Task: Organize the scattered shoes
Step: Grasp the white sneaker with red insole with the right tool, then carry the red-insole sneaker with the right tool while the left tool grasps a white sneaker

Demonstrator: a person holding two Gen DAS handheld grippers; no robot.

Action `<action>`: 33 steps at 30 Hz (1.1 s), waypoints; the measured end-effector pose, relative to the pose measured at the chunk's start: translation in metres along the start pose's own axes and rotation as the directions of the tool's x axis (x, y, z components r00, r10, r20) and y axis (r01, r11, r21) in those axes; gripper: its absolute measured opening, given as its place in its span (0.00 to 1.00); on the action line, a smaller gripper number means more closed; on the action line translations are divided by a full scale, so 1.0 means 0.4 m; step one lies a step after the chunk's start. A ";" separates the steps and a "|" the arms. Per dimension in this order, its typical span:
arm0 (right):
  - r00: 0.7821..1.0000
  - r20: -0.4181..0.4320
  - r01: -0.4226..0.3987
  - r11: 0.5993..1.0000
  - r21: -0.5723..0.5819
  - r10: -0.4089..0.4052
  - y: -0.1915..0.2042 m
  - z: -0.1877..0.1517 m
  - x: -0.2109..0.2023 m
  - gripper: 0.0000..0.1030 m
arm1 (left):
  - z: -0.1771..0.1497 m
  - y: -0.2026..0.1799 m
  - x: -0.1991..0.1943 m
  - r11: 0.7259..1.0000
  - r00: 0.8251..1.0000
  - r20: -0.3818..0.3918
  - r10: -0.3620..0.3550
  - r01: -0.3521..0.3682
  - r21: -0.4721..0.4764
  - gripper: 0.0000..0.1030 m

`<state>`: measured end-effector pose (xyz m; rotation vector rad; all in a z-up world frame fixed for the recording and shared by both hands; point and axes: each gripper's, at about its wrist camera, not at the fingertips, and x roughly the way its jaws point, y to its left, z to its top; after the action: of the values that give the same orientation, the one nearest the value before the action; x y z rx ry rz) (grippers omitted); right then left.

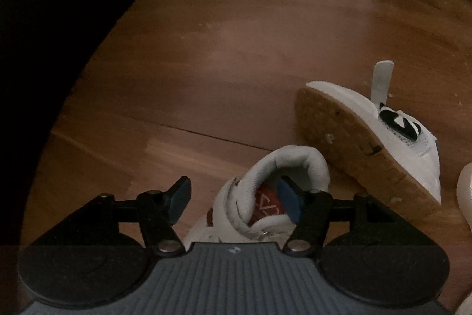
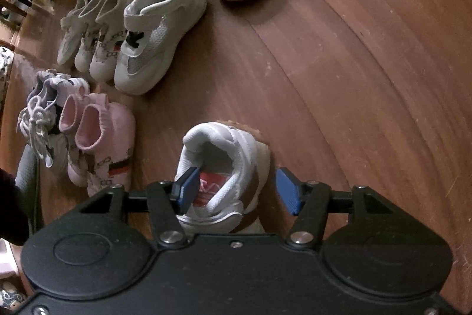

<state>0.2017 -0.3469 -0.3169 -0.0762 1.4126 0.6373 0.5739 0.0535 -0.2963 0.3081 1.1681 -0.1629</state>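
We judged the white sneaker (image 2: 224,170) light and soft, its padded collar the likeliest place to pinch. It stood on the floor (image 2: 339,78) with the right hand-held gripper (image 2: 237,192) spread wide over its opening, one pad inside the collar, one outside, clamping nothing. The left hand-held gripper (image 1: 236,198) gaped likewise over a similar sneaker (image 1: 265,197), beside a tipped shoe (image 1: 368,138). Paired shoes (image 2: 118,49) lay in rows to the left.
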 end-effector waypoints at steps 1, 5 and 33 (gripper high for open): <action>1.000 -0.007 -0.002 1.000 0.001 0.002 -0.005 0.001 0.001 0.58 | 0.002 -0.003 0.007 1.000 1.000 -0.009 -0.010 0.010 0.000 0.38; 1.000 0.011 -0.011 1.000 0.012 0.011 -0.024 0.017 -0.018 0.58 | -0.005 -0.002 -0.004 0.999 0.999 -0.016 -0.039 0.039 -0.008 0.26; 0.998 0.061 -0.017 0.995 0.096 0.011 -0.001 -0.015 0.024 0.53 | -0.235 -0.230 -0.540 0.873 0.900 0.230 -0.371 0.422 -0.246 0.21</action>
<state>0.1966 -0.3462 -0.3270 0.0298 1.3841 0.5774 0.3819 -0.0107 -0.1449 -0.2114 1.0503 -0.3691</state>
